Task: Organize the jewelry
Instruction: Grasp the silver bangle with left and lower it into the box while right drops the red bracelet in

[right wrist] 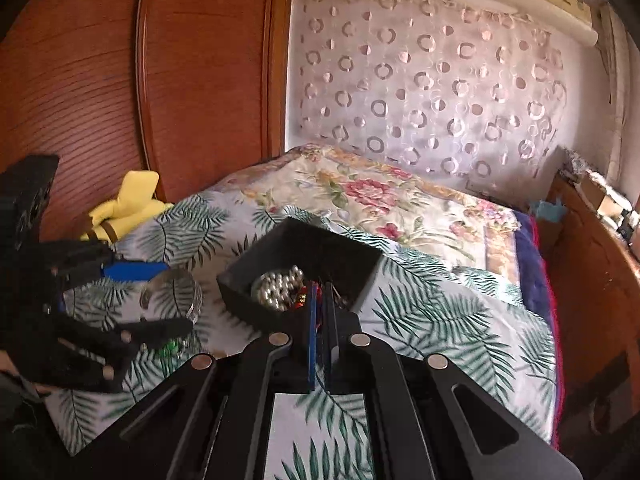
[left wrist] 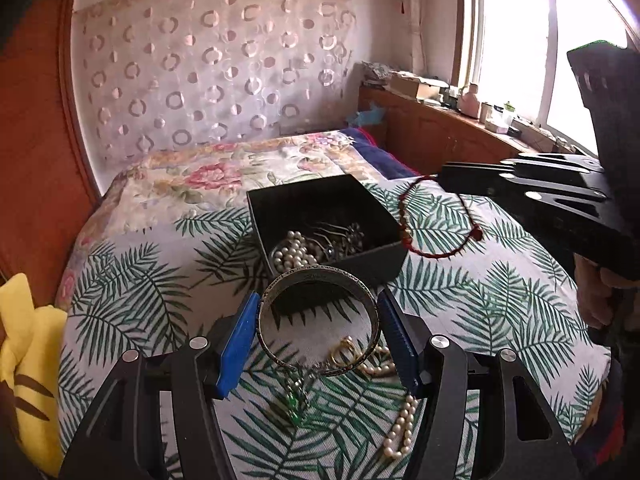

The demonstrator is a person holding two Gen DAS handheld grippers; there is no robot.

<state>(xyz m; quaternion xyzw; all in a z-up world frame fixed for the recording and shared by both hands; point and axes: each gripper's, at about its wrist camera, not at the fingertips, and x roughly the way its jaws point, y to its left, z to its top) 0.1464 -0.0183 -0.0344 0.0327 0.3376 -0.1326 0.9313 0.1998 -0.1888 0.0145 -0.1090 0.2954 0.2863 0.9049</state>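
Observation:
My left gripper [left wrist: 318, 304] is shut on a silver bangle [left wrist: 276, 344], held above the leaf-print bed cover in front of the black box [left wrist: 384, 260]. The box holds pearls [left wrist: 296, 254] and metal hair pieces. My right gripper [right wrist: 322, 296] is shut on a red bead string [left wrist: 444, 254], which hangs to the right of the box in the left wrist view. In the right wrist view its tips sit over the box [right wrist: 240, 280]. A pearl strand [left wrist: 402, 424], gold rings [left wrist: 344, 352] and a green pendant [left wrist: 294, 404] lie under the bangle.
The bed cover [left wrist: 480, 300] spreads around the box. A yellow plush toy [left wrist: 24, 340] lies at the left bed edge by the wooden wardrobe [right wrist: 100, 80]. A wooden shelf with clutter [left wrist: 460, 120] runs under the window at right.

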